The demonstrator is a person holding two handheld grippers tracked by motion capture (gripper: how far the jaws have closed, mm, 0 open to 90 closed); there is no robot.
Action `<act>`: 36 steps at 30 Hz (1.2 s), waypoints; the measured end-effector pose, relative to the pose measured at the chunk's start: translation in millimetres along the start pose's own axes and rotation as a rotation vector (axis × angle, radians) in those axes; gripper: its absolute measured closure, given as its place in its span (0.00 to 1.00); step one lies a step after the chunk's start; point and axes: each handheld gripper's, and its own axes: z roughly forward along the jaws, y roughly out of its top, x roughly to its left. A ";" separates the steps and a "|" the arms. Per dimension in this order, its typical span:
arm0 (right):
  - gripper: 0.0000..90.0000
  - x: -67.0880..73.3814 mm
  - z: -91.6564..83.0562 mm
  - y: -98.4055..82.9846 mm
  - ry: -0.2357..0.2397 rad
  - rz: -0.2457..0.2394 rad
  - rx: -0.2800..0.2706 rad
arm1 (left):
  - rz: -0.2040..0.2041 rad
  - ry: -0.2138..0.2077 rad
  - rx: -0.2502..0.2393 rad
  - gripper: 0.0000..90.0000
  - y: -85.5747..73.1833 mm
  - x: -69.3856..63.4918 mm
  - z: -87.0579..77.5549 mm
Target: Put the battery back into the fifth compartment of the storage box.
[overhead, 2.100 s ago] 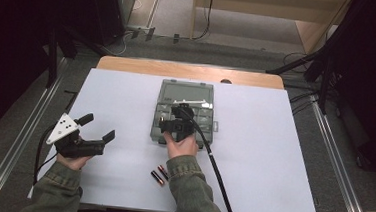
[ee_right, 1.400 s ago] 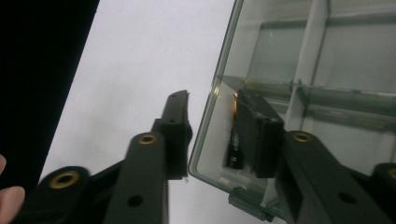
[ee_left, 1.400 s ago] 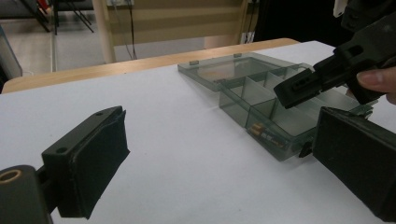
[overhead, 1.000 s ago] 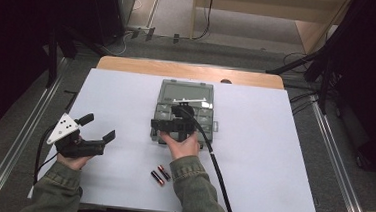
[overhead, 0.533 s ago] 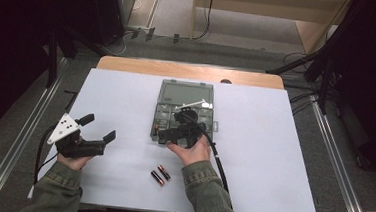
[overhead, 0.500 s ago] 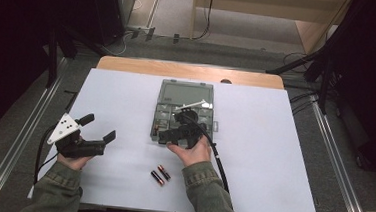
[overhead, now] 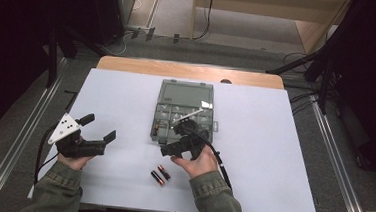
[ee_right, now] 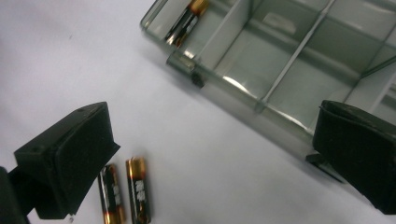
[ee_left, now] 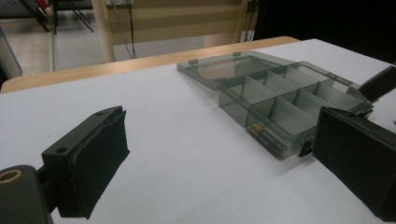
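A clear grey compartment box (overhead: pixel 166 115) lies open at the table's middle, its lid (overhead: pixel 186 93) folded flat behind it. One battery (ee_right: pixel 187 21) lies in its near-left compartment, also seen as the battery (ee_left: pixel 266 136) in the left gripper view. Two more batteries (overhead: pixel 160 174) lie side by side on the white table in front of the box. My right gripper (overhead: pixel 175 139) hovers open at the box's front edge, above the two loose batteries (ee_right: pixel 126 193), holding nothing. My left gripper (overhead: pixel 98 128) rests open at the left, empty, facing the box (ee_left: pixel 289 107).
White sheet (overhead: pixel 272 157) covers the table, with a wooden strip (overhead: pixel 188 71) along the far edge. The right gripper's cable (overhead: pixel 222 166) trails toward the front. Metal rails (overhead: pixel 342 167) run along both sides of the table.
My right gripper has drawn back from over the box toward its front edge and turned left, toward the two loose batteries. The left gripper has stayed put.
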 end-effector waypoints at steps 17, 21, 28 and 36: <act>0.12 30.8 16.5 -27.9 -0.011 -0.173 0.154 | 0.003 0.004 -0.002 0.04 0.0 -0.1 0.5; 0.15 34.8 23.6 -28.7 -0.019 -0.190 0.169 | 0.001 0.005 -0.003 0.04 -0.1 -0.3 0.2; 0.40 38.8 28.4 -29.3 -0.029 -0.231 0.189 | 0.002 0.007 -0.007 0.04 0.1 -0.3 -0.1; 0.48 41.5 31.4 -30.0 -0.031 -0.247 0.200 | 0.002 0.008 -0.003 0.04 -0.1 -0.2 0.2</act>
